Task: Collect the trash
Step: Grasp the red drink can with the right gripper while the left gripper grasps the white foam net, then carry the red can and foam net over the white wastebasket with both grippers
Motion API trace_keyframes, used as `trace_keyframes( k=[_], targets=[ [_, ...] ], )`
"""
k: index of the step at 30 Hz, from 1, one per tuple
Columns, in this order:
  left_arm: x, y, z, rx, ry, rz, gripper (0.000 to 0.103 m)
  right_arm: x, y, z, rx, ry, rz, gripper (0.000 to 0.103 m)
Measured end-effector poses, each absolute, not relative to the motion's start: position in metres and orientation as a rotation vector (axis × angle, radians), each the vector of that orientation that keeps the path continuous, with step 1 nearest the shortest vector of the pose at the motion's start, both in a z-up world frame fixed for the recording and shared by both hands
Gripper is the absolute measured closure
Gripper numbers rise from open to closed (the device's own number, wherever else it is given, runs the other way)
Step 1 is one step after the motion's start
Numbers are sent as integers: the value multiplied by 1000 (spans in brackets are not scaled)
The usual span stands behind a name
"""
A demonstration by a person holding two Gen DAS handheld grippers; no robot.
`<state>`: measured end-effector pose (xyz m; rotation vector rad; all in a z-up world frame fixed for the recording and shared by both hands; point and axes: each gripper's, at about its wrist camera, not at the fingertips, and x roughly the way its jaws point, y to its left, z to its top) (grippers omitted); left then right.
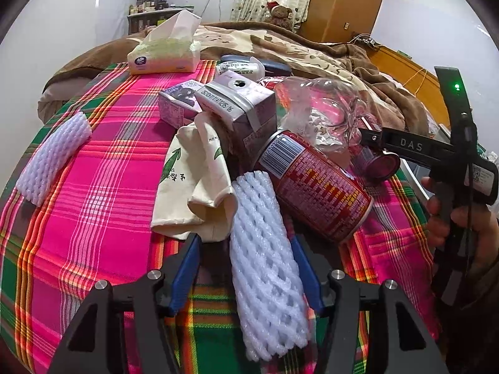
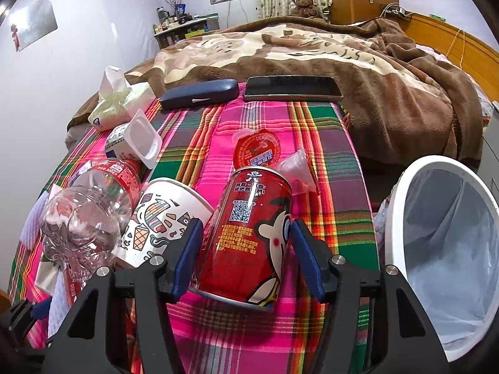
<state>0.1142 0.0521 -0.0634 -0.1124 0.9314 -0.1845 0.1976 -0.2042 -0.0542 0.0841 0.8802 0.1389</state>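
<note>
My left gripper (image 1: 246,268) is spread open; its blue pads (image 1: 187,272) stand on either side of a white foam net sleeve (image 1: 265,268) lying lengthwise on the plaid cloth (image 1: 93,193), with a gap on the left side; I cannot tell whether the right pad touches. My right gripper (image 2: 246,246) is also open, its pads straddling a red drink can (image 2: 249,233) that lies on its side; the right pad is at the can's wall, the left pad just beside it.

Beyond the sleeve, the left wrist view shows a cream paper bag (image 1: 193,187), a purple drink carton (image 1: 240,106) and a second foam sleeve (image 1: 53,159) well to the left. A crushed clear bottle (image 2: 87,215) and a printed paper cup (image 2: 162,218) lie left of the can. A white bin (image 2: 443,249) with a liner stands at the right, off the cloth edge.

Farther out lie a red jelly cup (image 2: 257,149), a yogurt pot (image 2: 134,140), a tissue pack (image 2: 121,103), a dark case (image 2: 199,93) and a phone (image 2: 291,88), then a brown blanket (image 2: 343,62).
</note>
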Motion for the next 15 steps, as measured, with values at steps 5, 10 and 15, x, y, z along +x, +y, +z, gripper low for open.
trace_keyframes(
  k=[5, 10, 15],
  targets=[
    [112, 49, -63, -97, 934, -172, 44, 196, -205, -53, 79, 877, 141, 45],
    [106, 51, -62, -102, 929, -168, 69, 192, -208, -54, 87, 867, 136, 46],
    [102, 53, -62, -120, 930, -175, 71, 187, -211, -53, 96, 864, 133, 46]
  ],
)
